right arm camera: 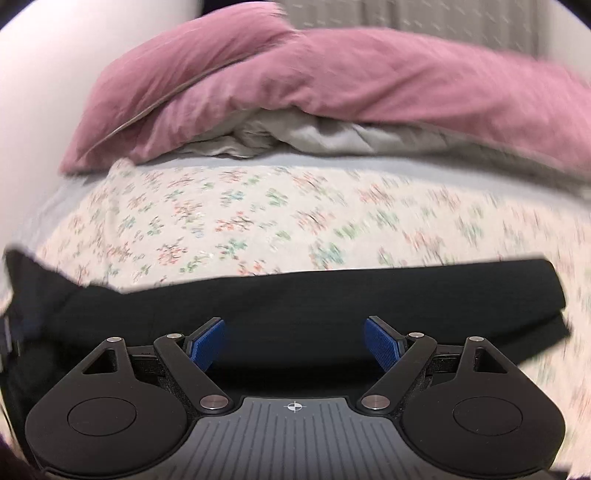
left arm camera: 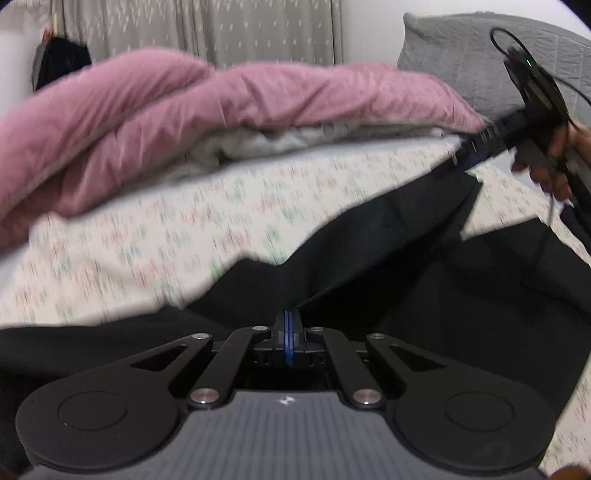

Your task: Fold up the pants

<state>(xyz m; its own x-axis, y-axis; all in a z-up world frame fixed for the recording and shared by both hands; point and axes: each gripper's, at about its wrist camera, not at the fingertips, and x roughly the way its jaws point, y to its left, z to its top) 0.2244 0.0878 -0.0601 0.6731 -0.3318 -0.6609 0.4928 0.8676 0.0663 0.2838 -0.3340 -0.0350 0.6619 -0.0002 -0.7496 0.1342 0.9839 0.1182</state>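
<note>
Black pants (left arm camera: 406,258) lie spread over a flowered bed sheet (left arm camera: 166,229). My left gripper (left arm camera: 289,323) is shut on the pants: its blue pads meet, and the black cloth is drawn up in creases to their tip. In the right wrist view the pants (right arm camera: 295,295) form a long folded band across the sheet (right arm camera: 258,214). My right gripper (right arm camera: 294,339) stands open just above this band, blue pads wide apart, nothing between them. In the left wrist view the right gripper (left arm camera: 461,158) hangs over the far right corner of the pants, held by a hand (left arm camera: 550,162).
A rumpled pink duvet (left arm camera: 184,110) with grey lining lies along the far side of the bed, also seen as the pink duvet (right arm camera: 332,74). A grey pillow (left arm camera: 461,55) stands at the back right. A curtain (left arm camera: 203,29) and a dark bag (left arm camera: 59,66) are behind.
</note>
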